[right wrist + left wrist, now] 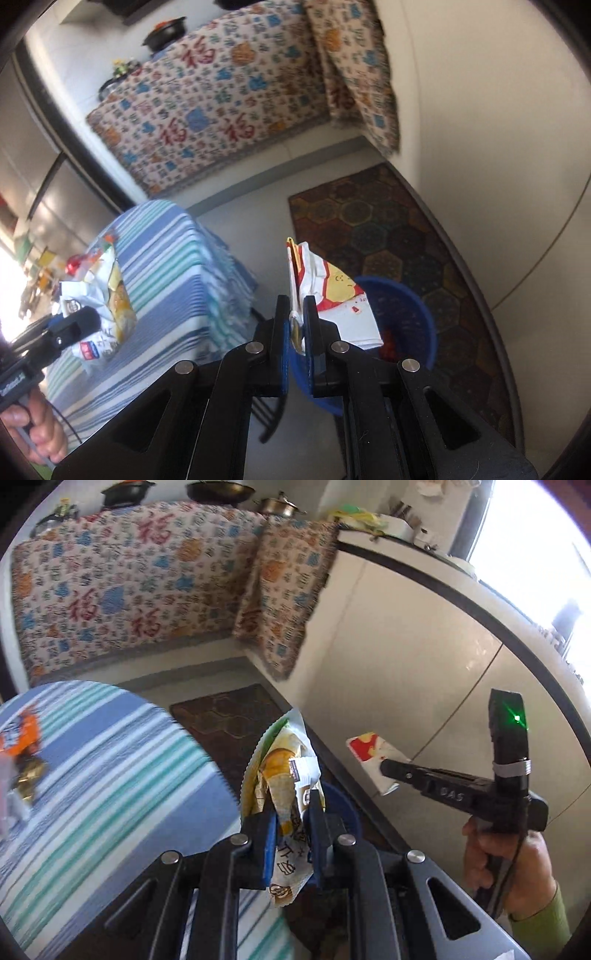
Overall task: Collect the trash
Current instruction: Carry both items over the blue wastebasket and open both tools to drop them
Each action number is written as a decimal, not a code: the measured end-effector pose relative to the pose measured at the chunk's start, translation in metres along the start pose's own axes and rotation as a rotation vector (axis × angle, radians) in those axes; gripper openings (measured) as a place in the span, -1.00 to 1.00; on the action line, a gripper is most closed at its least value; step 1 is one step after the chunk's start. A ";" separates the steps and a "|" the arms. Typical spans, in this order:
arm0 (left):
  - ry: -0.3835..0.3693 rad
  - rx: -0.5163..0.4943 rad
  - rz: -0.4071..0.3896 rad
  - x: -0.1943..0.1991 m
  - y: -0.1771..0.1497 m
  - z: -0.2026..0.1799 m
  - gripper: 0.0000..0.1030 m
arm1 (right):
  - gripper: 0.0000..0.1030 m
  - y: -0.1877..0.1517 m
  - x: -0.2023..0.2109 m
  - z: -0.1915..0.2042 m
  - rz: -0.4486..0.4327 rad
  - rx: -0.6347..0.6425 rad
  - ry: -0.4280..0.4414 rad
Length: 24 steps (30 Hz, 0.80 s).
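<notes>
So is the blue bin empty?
No. The bin already holds something red at the bottom, seen past the wrapper in the right gripper.

The right gripper (pixel 300 314) is pinching a crumpled red, yellow and white wrapper (pixel 332 295) above a blue bin (pixel 406 314) that is standing on a patterned mat (pixel 388 221). At the left, the left gripper (pixel 79 321) is gripping a yellow snack bag (pixel 118 306) over the striped tablecloth (pixel 166 258), where more wrappers (pixel 88 262) are lying
</notes>
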<state>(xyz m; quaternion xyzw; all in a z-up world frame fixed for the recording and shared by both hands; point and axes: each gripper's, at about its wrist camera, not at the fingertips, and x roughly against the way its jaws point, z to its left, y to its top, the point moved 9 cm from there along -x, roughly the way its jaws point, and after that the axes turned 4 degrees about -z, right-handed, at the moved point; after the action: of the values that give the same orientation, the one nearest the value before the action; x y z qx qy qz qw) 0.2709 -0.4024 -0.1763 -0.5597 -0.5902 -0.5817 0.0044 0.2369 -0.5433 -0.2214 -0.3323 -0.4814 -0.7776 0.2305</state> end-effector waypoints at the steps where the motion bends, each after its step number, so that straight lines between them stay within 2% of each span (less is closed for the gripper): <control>1: -0.010 -0.002 0.018 -0.015 0.001 -0.009 -0.71 | -0.89 0.000 -0.004 -0.009 0.006 -0.014 -0.007; 6: -0.020 -0.011 0.095 -0.078 -0.007 -0.032 -0.71 | -0.89 -0.006 -0.023 -0.047 0.050 -0.072 -0.017; 13: -0.017 -0.008 0.178 -0.142 -0.025 -0.037 -0.71 | -0.88 -0.014 -0.041 -0.075 0.092 -0.165 -0.001; 24: -0.021 0.003 0.226 -0.179 -0.039 -0.033 -0.70 | -0.83 -0.013 -0.048 -0.084 0.096 -0.208 0.010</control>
<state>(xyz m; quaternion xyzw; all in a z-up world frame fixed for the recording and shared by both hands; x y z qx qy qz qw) 0.2905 -0.5306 -0.3103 -0.6286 -0.5244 -0.5707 0.0647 0.2355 -0.6115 -0.2909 -0.3734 -0.3804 -0.8131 0.2340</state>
